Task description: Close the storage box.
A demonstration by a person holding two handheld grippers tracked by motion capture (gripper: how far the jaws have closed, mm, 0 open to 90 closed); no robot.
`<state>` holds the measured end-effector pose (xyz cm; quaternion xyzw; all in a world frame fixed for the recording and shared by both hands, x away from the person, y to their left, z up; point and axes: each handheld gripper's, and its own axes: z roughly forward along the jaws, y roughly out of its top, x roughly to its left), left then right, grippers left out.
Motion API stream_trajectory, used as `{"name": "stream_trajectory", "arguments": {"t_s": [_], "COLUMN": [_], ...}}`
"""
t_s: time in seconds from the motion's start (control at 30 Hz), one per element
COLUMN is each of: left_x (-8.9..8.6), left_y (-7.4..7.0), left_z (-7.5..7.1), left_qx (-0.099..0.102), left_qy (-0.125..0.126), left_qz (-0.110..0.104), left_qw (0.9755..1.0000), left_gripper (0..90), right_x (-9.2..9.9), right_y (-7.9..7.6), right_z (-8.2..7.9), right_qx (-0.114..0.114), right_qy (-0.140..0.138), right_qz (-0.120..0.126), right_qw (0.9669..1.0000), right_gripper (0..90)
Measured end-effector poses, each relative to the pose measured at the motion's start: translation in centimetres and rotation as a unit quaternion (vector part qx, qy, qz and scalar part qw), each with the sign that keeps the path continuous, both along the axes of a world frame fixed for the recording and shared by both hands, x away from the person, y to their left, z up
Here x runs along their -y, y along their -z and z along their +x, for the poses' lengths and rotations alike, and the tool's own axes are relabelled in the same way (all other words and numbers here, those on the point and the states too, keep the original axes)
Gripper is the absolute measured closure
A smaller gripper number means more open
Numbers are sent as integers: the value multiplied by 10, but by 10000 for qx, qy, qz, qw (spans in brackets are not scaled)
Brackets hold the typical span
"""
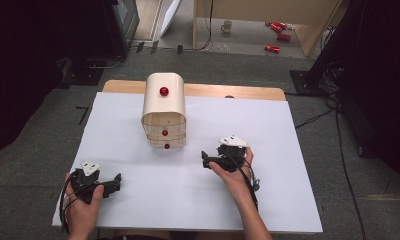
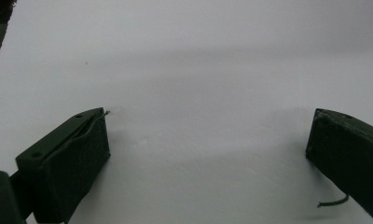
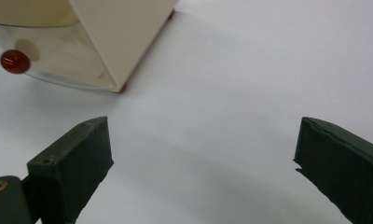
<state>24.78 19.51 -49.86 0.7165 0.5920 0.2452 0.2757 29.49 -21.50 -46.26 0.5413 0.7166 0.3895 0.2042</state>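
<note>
On the white sheet [image 1: 268, 200] that covers the table stands a small cream cabinet [image 1: 164, 100] with a rounded top, a little left of the middle and toward the far side. It has a red knob [image 1: 164, 91] on its upper face and two more red knobs, one above the other [image 1: 165, 133] [image 1: 167, 146], on the curved drawer fronts that face the person. The drawers are pushed in, so what lies inside them cannot be told from here.

The right gripper [image 1: 206, 159] sits to the right of the cabinet and a bit nearer to the person, held in the right hand [image 1: 233, 172] and pointing left toward the cabinet's lower corner. It is near the cabinet but not touching it. In the right gripper view its two black jaws stand wide apart with only bare white sheet between them; the cabinet's near corner and one red knob [image 3: 15, 61] on a clear curved front [image 3: 58, 65] lie beyond the left jaw, well outside the gap.

The left gripper [image 1: 117, 181] rests low over the sheet at the near left, held in the left hand [image 1: 83, 200], well apart from the cabinet. Its jaws too are spread wide, and the left gripper view has nothing but white sheet [image 2: 198, 70] between them. A thin stray wire [image 2: 333, 202] sticks out by the right-hand jaw there.

Beyond the table, on the floor at the far side, a mug [image 1: 227, 26] and some red cans [image 1: 278, 31] lie near a wooden frame.
</note>
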Motion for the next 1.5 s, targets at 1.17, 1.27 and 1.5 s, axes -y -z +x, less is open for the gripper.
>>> {"name": "stream_trajectory", "arguments": {"t_s": [1.17,1.27,1.5], "left_x": [0,0,0], "left_y": [0,0,0], "left_z": [0,0,0], "left_qx": [6,2,7], "left_qy": [-3,1,-3], "left_qz": [2,4,1], "left_qw": [10000,10000,10000], "left_gripper": [0,0,0], "right_x": [128,136,156], "right_y": [29,33,37], "right_z": [-78,-84,-100], "right_qx": [-344,-392,-441], "right_qy": [979,1041,1238], "right_qz": [-271,-298,-338], "right_qw": [9942,9933,9907], "right_gripper": [10,0,0]}}
